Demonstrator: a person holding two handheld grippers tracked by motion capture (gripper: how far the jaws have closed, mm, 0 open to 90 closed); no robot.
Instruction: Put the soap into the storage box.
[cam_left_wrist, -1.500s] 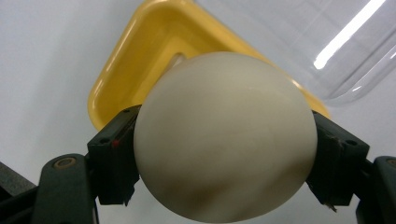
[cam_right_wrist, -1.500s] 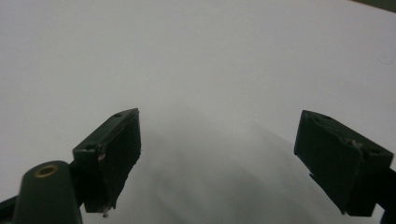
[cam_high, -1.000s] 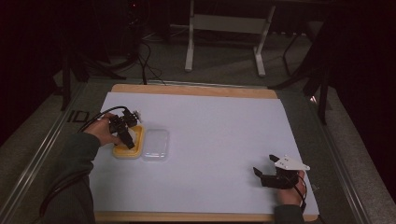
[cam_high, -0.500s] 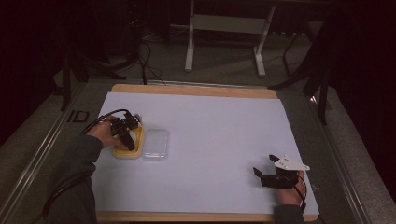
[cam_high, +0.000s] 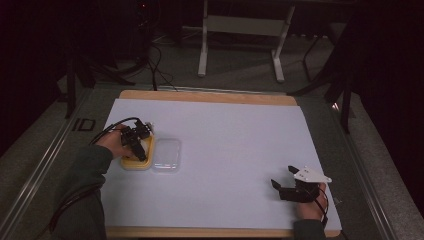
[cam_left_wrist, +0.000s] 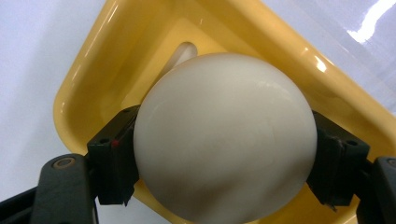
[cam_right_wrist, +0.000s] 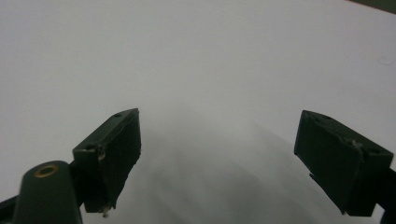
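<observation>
Nothing shifted since earlier; left gripper (cam_left_wrist: 224, 186) fingers clamp white ball (cam_left_wrist: 224, 135), hiding yellow tray (cam_left_wrist: 93, 70) floor; right gripper (cam_right_wrist: 224, 154) fingers apart, empty.

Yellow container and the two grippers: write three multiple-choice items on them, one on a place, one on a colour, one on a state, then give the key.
1. Where is the clear lid?
A. beside the yellow container
B. under the right gripper
C. off the table

2. What colour is the ball in the left gripper?
A. red
B. cream white
C. black

3. How is the right gripper?
A. shut on the ball
B. shut on the lid
C. open, holding nothing

Key: 1 A, the high view shows the lid touching the container's side. 2 B, the left gripper view shows it pale cream. 3 C, the right gripper view shows jaws apart over bare white table.
</observation>
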